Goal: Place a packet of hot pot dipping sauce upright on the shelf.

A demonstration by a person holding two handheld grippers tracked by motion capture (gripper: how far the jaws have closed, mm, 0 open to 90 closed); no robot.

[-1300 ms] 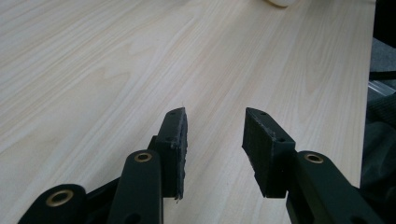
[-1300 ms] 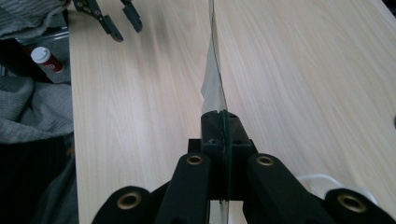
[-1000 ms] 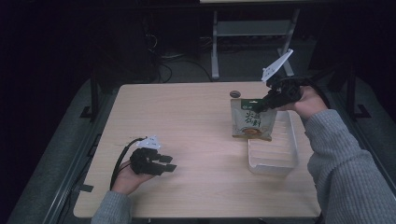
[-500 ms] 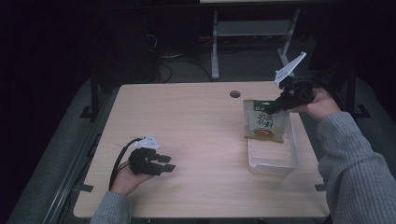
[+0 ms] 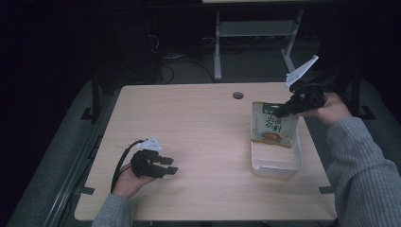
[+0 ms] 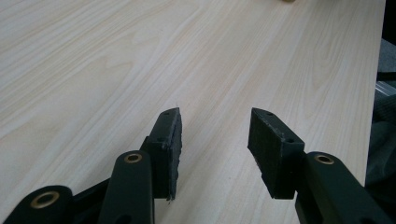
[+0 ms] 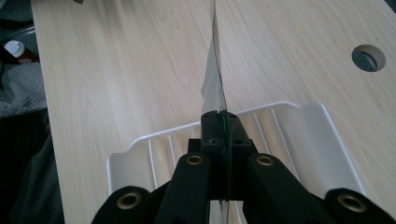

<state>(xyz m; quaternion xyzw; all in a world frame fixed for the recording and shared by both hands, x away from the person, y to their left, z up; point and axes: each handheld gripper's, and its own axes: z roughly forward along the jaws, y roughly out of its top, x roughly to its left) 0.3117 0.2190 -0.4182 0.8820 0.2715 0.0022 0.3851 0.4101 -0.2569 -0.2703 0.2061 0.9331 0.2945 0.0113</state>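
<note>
Near edge, high view: I am resting the left gripper [image 5: 163, 166] on the table [image 5: 198, 127], jaws lying wide apart w/ nothing between them; in the left gripper view both pads [image 6: 170, 140] are facing bare wood. I am judging it parked here to stay clear of the working side.

Mid-right: the white tray [image 5: 276, 163] is sitting lengthwise near the table's right edge, ribbed floor showing in the right gripper view [image 7: 308, 135]. Its near half is lying bare.

Farther right: I am holding the right gripper [image 5: 283, 111] pinched tight on the top corner of the food pouch [image 5: 273, 125], so the pouch is hanging upright, printed face toward the camera, its lower edge over the tray's far half; whether it is touching the tray floor I cannot tell. In the right gripper view the pouch [image 7: 214, 79] is showing edge-on, thin as a blade, clamped between the closed jaws. Gripping by the top corner is, I judge, letting the pouch's wt. keep it straight for lowering into the tray.

Far: a round cable hole [image 5: 238, 95] is sitting just left of the pouch, a metal frame [image 5: 255, 33] beyond the table. Nothing is blocking the descent; the tray's rim is the one thing the pouch could catch on.
</note>
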